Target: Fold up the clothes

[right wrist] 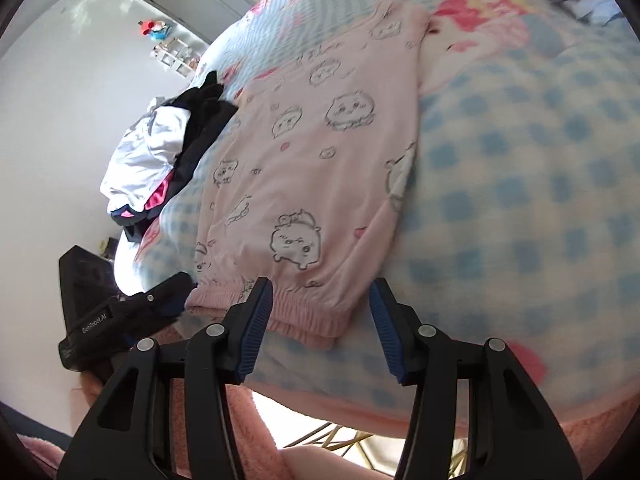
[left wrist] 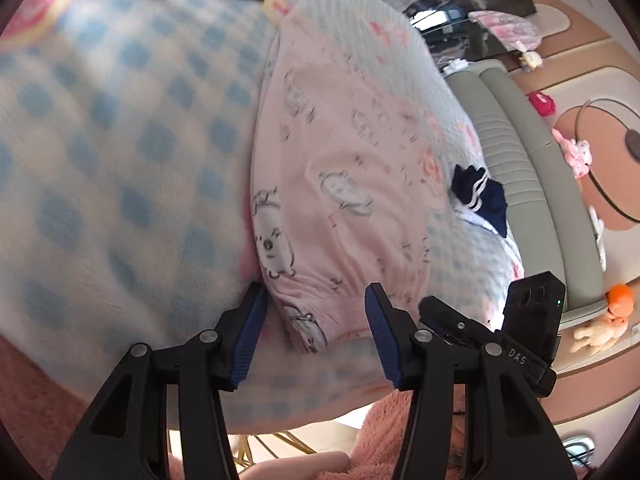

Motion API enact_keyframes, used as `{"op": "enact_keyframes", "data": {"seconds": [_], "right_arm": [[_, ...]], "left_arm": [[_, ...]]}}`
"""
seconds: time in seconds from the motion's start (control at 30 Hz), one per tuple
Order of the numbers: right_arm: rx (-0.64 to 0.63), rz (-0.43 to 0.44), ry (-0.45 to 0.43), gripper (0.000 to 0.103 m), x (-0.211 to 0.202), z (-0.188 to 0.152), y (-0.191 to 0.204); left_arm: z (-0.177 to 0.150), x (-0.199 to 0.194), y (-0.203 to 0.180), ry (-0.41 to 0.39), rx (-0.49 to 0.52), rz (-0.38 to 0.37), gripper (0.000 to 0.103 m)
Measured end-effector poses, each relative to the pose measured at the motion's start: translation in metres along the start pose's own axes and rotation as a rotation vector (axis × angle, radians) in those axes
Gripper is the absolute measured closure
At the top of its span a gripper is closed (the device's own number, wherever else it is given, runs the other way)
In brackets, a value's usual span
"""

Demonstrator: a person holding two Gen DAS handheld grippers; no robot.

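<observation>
Pink pyjama bottoms (right wrist: 320, 168) w/ cartoon print lie flat on the blue-check bed cover (right wrist: 520, 184), elastic waistband just ahead of both tongs, left tongs (left wrist: 316, 304) and right tongs (right wrist: 322, 298) each part open, gripping nothing, 1 clothes pile (right wrist: 160, 160) beyond left.

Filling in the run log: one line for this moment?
step: grasp hem | pink pants: flat on bed | left gripper: open | right gripper: open
</observation>
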State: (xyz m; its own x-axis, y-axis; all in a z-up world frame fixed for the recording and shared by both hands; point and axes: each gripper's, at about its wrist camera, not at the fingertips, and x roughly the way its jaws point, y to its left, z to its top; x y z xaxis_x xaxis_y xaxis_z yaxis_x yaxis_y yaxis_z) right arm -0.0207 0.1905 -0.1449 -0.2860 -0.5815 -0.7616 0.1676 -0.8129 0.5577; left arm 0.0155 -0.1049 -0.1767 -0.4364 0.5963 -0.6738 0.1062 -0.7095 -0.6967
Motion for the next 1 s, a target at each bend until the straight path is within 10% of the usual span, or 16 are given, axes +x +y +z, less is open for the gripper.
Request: {"op": "enact_keyframes", "data": {"seconds": [0.13, 0.23, 1.0], "right_arm": [[-0.030, -0.011, 0.039, 0.070, 0.020, 0.000, 0.005], [-0.118, 0.001, 0.028, 0.079, 0.012, -0.005, 0.021], [-0.074, 0.081, 0.061, 0.087, -0.021, -0.044, 0.021]], "left_arm": [[-0.001, 0.011, 0.006, 0.016, -0.024, -0.025, 0.053], [-0.005, 0.004, 0.001, -0.028, -0.002, -0.021, 0.076], [-0.034, -0.029, -0.013, 0.051, 0.031, -0.100, 0.082]]}}
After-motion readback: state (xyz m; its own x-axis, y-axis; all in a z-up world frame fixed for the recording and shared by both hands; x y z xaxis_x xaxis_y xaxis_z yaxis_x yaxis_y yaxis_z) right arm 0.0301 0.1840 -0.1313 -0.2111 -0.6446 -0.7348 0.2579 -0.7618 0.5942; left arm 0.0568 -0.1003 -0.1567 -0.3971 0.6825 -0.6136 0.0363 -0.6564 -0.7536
